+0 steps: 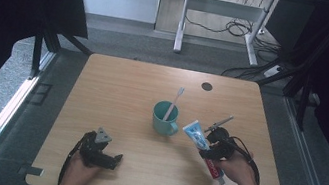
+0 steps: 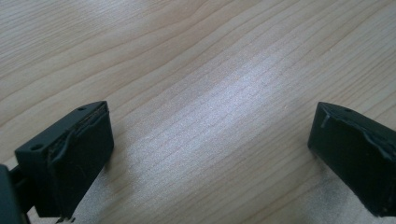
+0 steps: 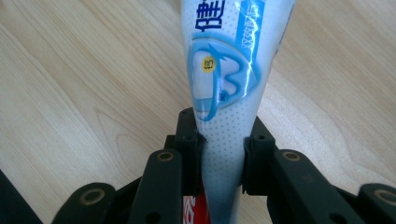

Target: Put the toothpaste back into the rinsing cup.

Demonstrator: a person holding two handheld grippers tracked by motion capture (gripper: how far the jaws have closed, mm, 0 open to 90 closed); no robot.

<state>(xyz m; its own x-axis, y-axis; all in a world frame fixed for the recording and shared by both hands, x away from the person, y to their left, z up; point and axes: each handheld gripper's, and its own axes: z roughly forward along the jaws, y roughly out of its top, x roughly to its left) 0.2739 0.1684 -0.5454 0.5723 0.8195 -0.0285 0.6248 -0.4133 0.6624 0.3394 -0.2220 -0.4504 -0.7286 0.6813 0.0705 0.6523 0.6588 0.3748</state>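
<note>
The soft white and blue toothpaste tube [image 3: 229, 88] sits squeezed between the shut jaws of the right gripper [image 1: 214, 149], at four o'clock from the teal mug [image 1: 165, 118]. Its top is cut off in the right gripper view. The left gripper [image 1: 113, 157] rests wide open and empty on the pale wooden table [image 1: 117, 89].

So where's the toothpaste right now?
The toothpaste tube is pinched in the right claw, at the right of the high view, just right of the green cup with the toothbrush in it.
</note>
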